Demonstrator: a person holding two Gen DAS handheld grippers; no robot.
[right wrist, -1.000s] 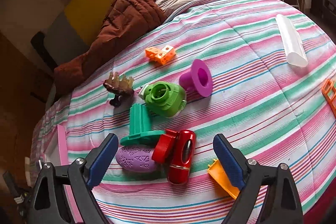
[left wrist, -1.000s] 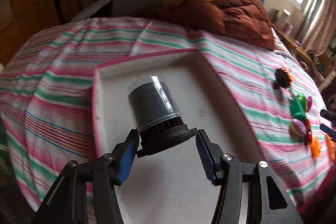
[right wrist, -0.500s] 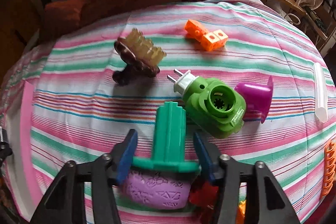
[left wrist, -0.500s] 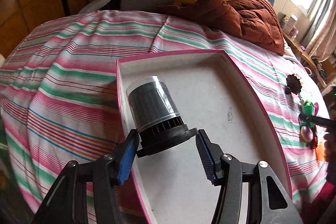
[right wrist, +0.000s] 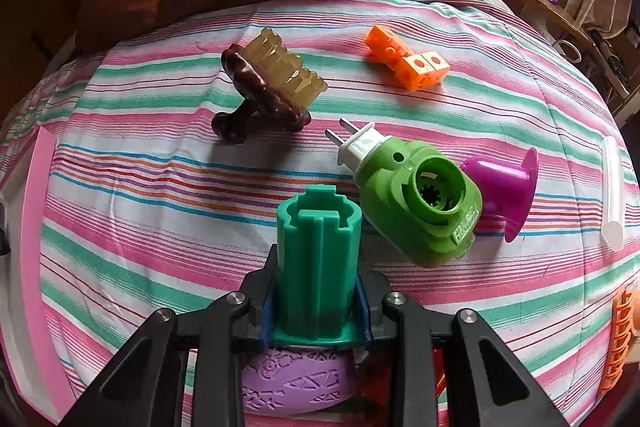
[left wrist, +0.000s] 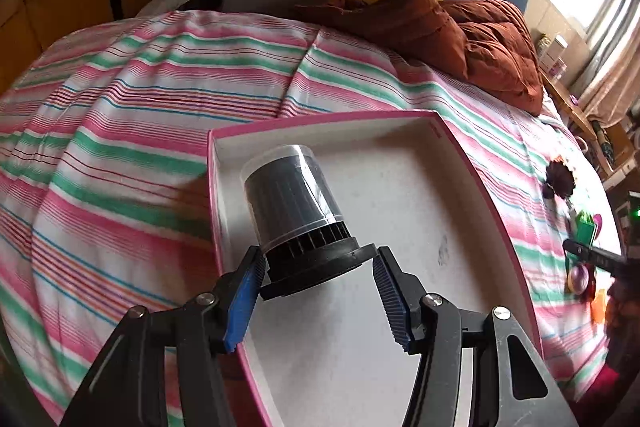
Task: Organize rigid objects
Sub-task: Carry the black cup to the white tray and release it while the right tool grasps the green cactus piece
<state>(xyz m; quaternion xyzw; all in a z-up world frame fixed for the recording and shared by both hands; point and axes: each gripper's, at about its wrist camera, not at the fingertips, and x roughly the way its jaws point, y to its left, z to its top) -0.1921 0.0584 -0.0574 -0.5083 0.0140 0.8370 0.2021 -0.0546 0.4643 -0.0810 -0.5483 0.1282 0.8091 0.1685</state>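
The black filter cartridge (left wrist: 296, 211), ribbed under a clear sleeve, sits clamped by its wide base flange between the blue pads of my left gripper (left wrist: 318, 291), whose jaws stand about half open around it. It points away from me and hangs over the near left corner of the pink-rimmed white tray (left wrist: 500, 187), which lies on the striped bed (left wrist: 120, 115) ahead of that gripper.

My right gripper (right wrist: 316, 311) has just been closing and now pinches the teal ribbed holder (right wrist: 318, 247) low on its stem, just above its flat foot, the jaws nearly together. Directly under that gripper lies a purple embossed oval piece (right wrist: 296, 383). Ahead and to the left rests a brown hair claw clip (right wrist: 264, 91) with pale teeth. Ahead and to the right, just beside the holder, lies a green plug-in device (right wrist: 424, 203) with white prongs, touching a magenta flanged cap (right wrist: 504, 187) further right. An orange block piece (right wrist: 408, 59) sits beyond them. A clear tube (right wrist: 612, 195) and an orange clip (right wrist: 620, 339) lie far right.
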